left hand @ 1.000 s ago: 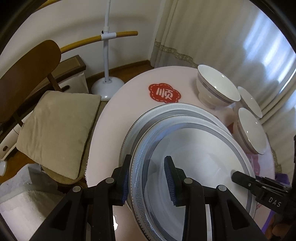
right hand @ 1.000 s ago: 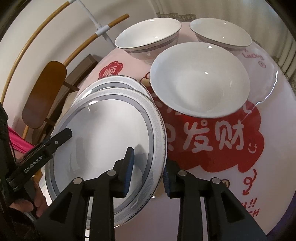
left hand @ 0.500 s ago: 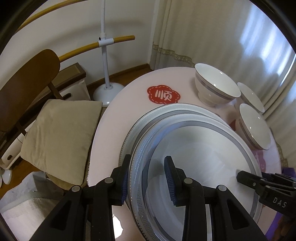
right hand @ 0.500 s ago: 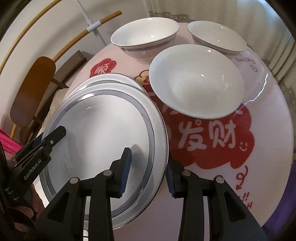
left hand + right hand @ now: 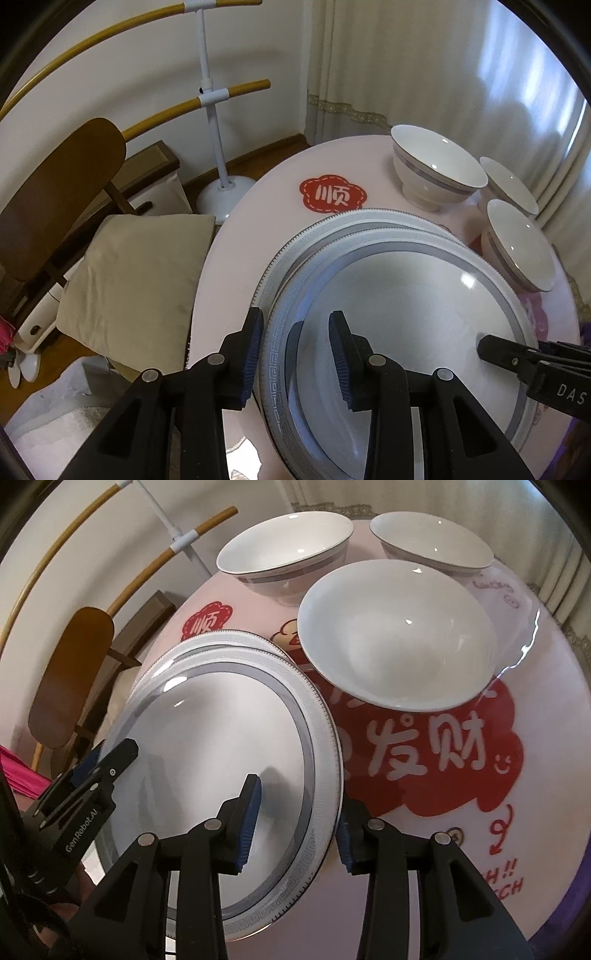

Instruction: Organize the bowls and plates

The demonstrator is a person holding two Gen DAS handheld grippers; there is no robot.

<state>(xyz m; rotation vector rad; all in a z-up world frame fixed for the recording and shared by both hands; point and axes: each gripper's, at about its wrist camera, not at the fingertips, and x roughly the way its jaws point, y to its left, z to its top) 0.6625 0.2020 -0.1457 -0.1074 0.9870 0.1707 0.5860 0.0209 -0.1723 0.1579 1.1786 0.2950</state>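
On top of a round pink table (image 5: 546, 716) printed with red characters: two plates and three bowls. Top plate (image 5: 221, 746), patterned grey rim, resting stacked on the lower plate (image 5: 221, 640), of which only a far crescent of rim shows. Nearest bowl (image 5: 399, 635) just beside the stack; second bowl (image 5: 284, 550) and third bowl (image 5: 432, 541) behind it, the third cut off in the left view by its neighbours. Left gripper (image 5: 295, 354) straddling the top plate's rim on the chair side, one pad outside the edge and one over the plate's face; whether the pads actually press the rim is hard to judge, perhaps only lightly. Right gripper (image 5: 295, 816) astride the opposite rim, jaws opening, rim between them with a gap at the inner pad; outer pad partly hidden behind the plate's edge. Beyond the table: one wooden chair (image 5: 62, 192) with a beige cushion (image 5: 136, 280), one white stand (image 5: 214, 122), curtains (image 5: 424, 74). Plate undersides and bowl feet mostly out of sight.
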